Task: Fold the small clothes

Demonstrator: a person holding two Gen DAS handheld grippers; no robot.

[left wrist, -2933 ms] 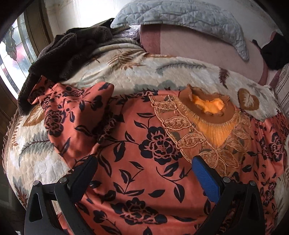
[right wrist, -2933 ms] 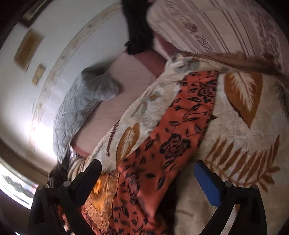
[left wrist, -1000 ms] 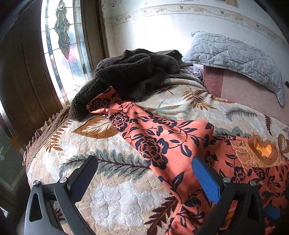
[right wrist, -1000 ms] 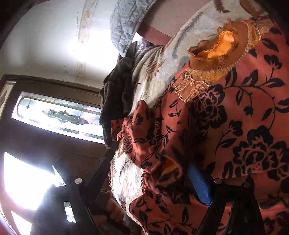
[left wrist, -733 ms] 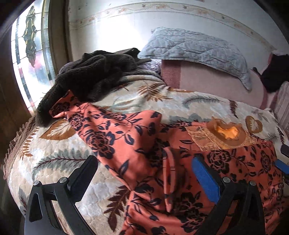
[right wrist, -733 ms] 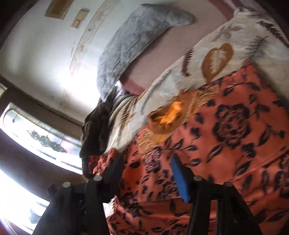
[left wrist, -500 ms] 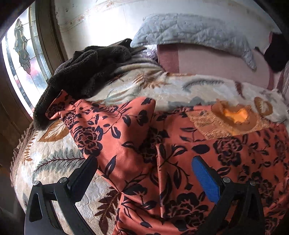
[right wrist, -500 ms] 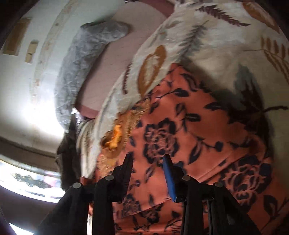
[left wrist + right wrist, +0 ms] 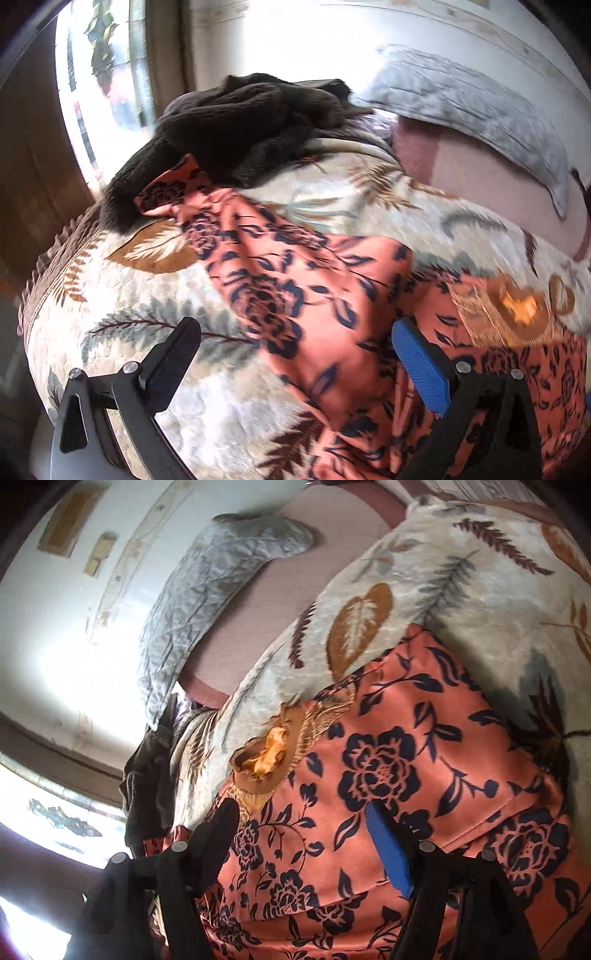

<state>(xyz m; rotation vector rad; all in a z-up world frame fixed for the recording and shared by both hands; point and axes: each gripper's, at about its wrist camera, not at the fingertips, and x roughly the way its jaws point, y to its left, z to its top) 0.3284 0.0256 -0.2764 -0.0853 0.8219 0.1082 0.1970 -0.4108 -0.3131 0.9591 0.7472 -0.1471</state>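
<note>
The orange floral garment (image 9: 295, 295) lies spread across the leaf-patterned bedspread (image 9: 129, 295), reaching from beside the bed's left edge toward its middle. In the left wrist view it runs under and ahead of the left gripper (image 9: 295, 354), whose fingers stand wide apart with nothing between them; the blue-padded finger is over the cloth, the black one over bare bedspread. One sleeve end (image 9: 166, 188) stretches toward the far-left corner and touches a dark brown fleece heap (image 9: 240, 129) piled there. In the right wrist view the right gripper (image 9: 299, 834) hovers over the garment's body (image 9: 388, 775), its fingers parted and clasping nothing. The fabric is salmon-orange with dark navy roses and leaves, and has a gold embroidered neckline (image 9: 266, 757) with a bright orange lining showing. A straight folded edge crosses its right part. Past the bedspread's far edge sits a pink sheet (image 9: 258, 602) and a grey quilted pillow (image 9: 480, 107) against the wall.
</note>
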